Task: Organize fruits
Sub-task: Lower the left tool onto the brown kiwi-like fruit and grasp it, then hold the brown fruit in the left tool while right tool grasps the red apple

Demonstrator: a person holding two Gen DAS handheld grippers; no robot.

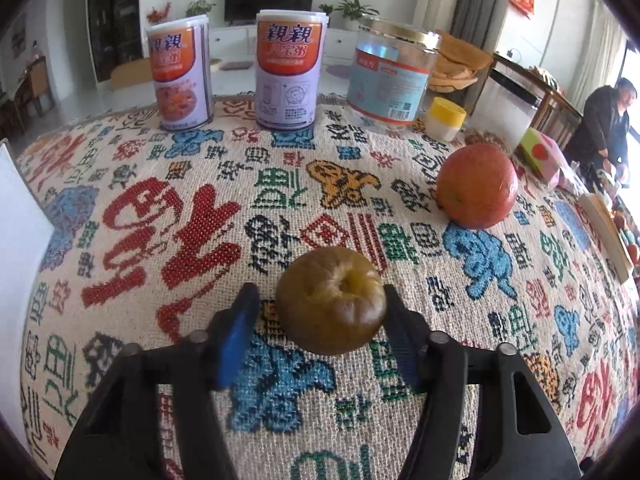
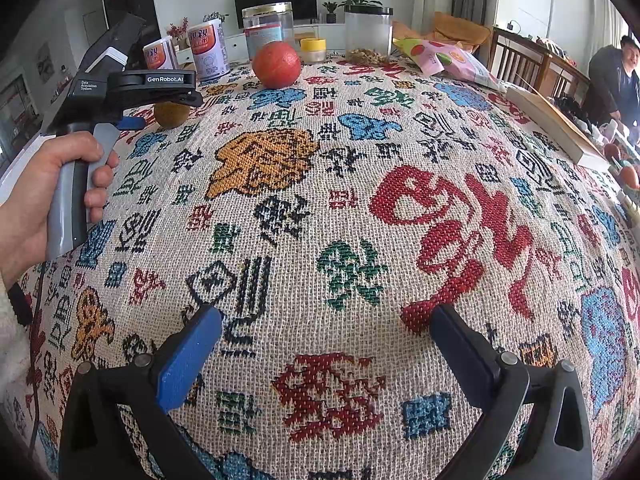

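**Two fingers flank the brown fruit, one side not yet seated**

Two fruits are seen on the woven tablecloth (image 1: 280, 168): a wrinkled brown fruit (image 1: 331, 300) and a red-orange fruit (image 1: 476, 185). The brown fruit is found directly between the fingertips of the left gripper (image 1: 320, 300), its dimpled end turned up toward the camera. No long axis is offered; the fruit is roughly round, so no wrist roll is judged necessary. The right-hand finger is seen touching the fruit's side, while a sliver of cloth is visible between the left-hand blue pad (image 1: 236, 336) and the skin, so the grip is not complete and the jaws are read as partly closed around the fruit rather than clamped on it. The red-orange fruit lies well apart, further off and to the right.

The right gripper (image 2: 326, 330) is held wide open over bare cloth, with nothing between its fingers. Both fruits are far from it, so the left hand (image 2: 52, 196) is plainly the nearer one for the brown fruit.
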